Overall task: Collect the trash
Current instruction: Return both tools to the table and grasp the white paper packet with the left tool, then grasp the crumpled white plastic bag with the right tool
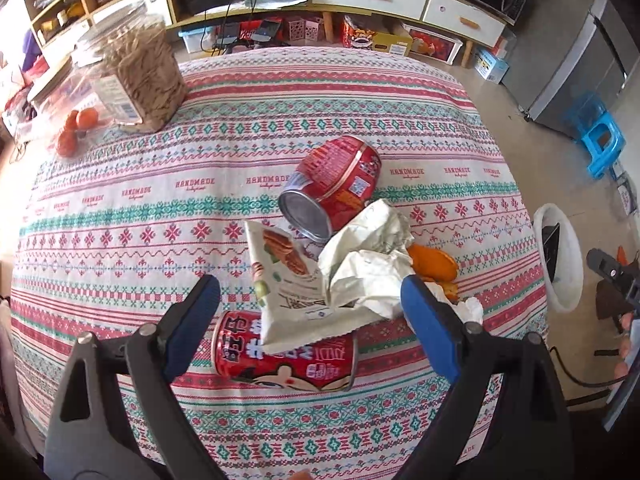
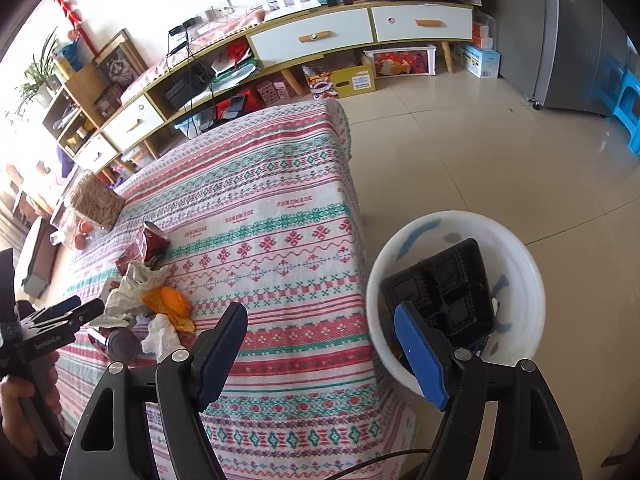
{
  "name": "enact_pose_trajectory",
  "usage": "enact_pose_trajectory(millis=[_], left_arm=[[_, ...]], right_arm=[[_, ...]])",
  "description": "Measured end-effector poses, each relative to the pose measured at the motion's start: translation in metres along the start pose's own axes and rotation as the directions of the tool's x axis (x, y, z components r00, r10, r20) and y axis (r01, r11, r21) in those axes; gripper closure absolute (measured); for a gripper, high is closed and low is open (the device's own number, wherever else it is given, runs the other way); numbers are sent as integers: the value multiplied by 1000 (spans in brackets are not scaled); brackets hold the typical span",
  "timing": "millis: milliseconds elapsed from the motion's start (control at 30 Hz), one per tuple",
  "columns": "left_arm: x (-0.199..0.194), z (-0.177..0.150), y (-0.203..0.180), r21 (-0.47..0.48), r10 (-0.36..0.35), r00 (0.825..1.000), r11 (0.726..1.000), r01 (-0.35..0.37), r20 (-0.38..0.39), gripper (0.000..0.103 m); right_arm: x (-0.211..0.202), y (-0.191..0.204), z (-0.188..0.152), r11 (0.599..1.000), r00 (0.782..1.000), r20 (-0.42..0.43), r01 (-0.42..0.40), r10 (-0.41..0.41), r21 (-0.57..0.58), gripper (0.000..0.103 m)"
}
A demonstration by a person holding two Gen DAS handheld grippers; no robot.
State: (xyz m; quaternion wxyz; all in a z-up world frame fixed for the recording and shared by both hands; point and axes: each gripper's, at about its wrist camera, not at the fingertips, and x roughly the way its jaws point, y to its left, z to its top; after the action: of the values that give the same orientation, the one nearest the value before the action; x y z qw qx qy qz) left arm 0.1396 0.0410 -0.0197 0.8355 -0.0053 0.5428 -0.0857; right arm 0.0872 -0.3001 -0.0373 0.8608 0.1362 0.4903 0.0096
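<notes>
Crumpled white paper wrapper (image 1: 368, 264): light, soft, take its bunched top | red tin cans (image 1: 336, 188) probably empty, slippery | left gripper (image 1: 310, 296) jaws wide, empty | right gripper (image 2: 320, 332) jaws wide, empty

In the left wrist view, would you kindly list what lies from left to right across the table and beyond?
Orange tangerines → clear plastic jar of pale seeds → crumpled white paper wrapper → orange peel → white plastic bin on the floor.
</notes>
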Motion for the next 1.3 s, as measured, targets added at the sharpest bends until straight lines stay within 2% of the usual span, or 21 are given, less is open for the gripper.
enact_pose_trajectory(millis=[67,200,300,367,400,500,533,567,700,800,1000,1133,1300], left_arm=[[2,3,16,-42,-42,999,998,42,-11,11],[12,7,34,-79,-58,997,995,55,-42,14],[23,8,43,-113,-127,989,987,118,-77,31],[31,7,45,-125,-165,981,980,152,-102,47],[35,7,44,-128,-176,978,979,161,-114,51],[44,5,40,-134,-219,964,971,199,-149,74],[45,5,37,-131,-236,959,967,216,-156,85],[44,5,34,-123,-245,957,966,228,-155,88],[25,6,30,-78,-233,968,971,226,-91,92],[12,10,40,-79,-222,974,973,218,-45,95],[-12,8,61,-61,-132,990,989,135,51,95],[-23,7,74,-43,-67,994,997,71,92,95],[-30,3,87,-31,13,991,999,-9,133,95]], right_arm=[[7,10,3,1000,1000,-9,1,-1,-12,25],[22,29,9,1000,1000,-28,6,-7,-31,25],[34,45,14,999,999,-43,3,-5,-48,25],[42,57,16,998,999,-51,-3,0,-63,25],[46,63,17,998,998,-55,-7,3,-70,25],[56,84,18,995,997,-69,-30,24,-95,25],[58,92,18,994,997,-73,-40,32,-105,25],[60,99,18,992,996,-77,-49,40,-114,25],[67,125,18,986,994,-85,-83,71,-148,25],[72,143,17,979,992,-91,-102,87,-177,25],[84,175,15,967,986,-115,-146,124,-207,25],[94,196,12,961,984,-119,-159,135,-226,25],[115,215,7,960,985,-138,-134,102,-245,25]])
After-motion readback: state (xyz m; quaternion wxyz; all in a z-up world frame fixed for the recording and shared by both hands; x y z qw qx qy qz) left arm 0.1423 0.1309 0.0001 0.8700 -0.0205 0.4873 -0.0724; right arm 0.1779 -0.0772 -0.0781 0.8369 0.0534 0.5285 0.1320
